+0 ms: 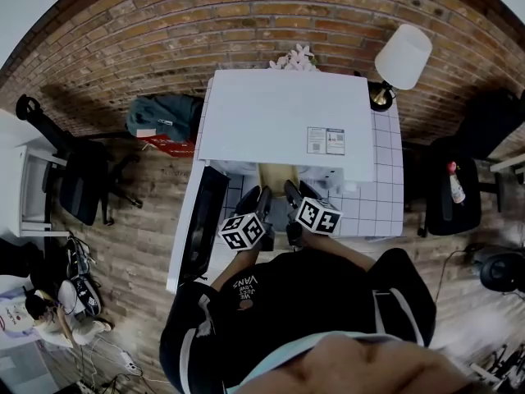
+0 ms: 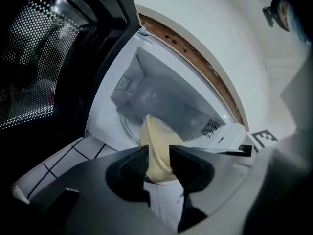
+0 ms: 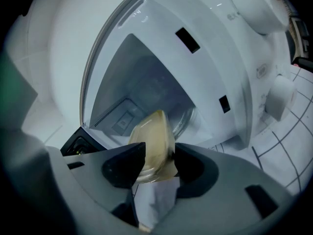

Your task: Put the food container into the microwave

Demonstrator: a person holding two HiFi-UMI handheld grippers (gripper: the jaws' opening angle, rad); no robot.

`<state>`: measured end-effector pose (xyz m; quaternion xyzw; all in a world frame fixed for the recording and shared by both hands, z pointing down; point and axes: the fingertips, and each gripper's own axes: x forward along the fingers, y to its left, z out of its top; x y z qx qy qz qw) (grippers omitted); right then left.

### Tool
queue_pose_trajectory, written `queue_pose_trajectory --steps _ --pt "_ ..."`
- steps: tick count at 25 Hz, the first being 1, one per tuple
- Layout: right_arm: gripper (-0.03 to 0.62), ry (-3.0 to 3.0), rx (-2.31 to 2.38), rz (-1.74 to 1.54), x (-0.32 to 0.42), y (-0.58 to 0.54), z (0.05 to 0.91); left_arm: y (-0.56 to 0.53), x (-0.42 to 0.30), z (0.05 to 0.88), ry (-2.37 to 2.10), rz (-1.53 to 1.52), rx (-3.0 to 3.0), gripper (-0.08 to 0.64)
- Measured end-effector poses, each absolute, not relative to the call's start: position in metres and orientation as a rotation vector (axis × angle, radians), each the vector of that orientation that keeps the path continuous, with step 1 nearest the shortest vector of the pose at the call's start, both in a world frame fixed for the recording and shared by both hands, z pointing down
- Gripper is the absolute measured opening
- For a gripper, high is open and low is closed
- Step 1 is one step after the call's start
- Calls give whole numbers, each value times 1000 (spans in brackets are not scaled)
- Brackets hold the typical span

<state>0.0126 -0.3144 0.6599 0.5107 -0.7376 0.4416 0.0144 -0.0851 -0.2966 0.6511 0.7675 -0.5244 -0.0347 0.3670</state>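
Observation:
A pale yellow food container (image 1: pixel 277 176) hangs in front of the white microwave (image 1: pixel 287 121), whose cavity stands open. My left gripper (image 2: pixel 158 161) is shut on the container (image 2: pixel 156 148) at one side. My right gripper (image 3: pixel 160 161) is shut on the container (image 3: pixel 152 146) at the other side. In the head view both grippers (image 1: pixel 261 200) (image 1: pixel 293 197) sit side by side just before the opening. The glass turntable (image 3: pixel 183 124) shows inside the cavity, beyond the container. The container's far end is at the mouth of the cavity.
The microwave door (image 1: pixel 202 220) swings open to the left, its dark mesh window (image 2: pixel 34 72) close beside my left gripper. Control knobs (image 3: pixel 279 98) lie at the right of the opening. The microwave stands on a white tiled table (image 1: pixel 385 195). A white lamp (image 1: pixel 400 60) sits at the back right.

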Motion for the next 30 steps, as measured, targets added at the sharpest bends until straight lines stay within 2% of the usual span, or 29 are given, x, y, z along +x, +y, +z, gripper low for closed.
queue_pose_trajectory --steps 24,30 --pt "177 -2353 1629 1340 12 -356 662 -337 -88 653 -1367 -147 1981 138" --pt "198 -2355 1643 1337 14 -353 658 -334 -91 654 -1355 -164 1965 215"
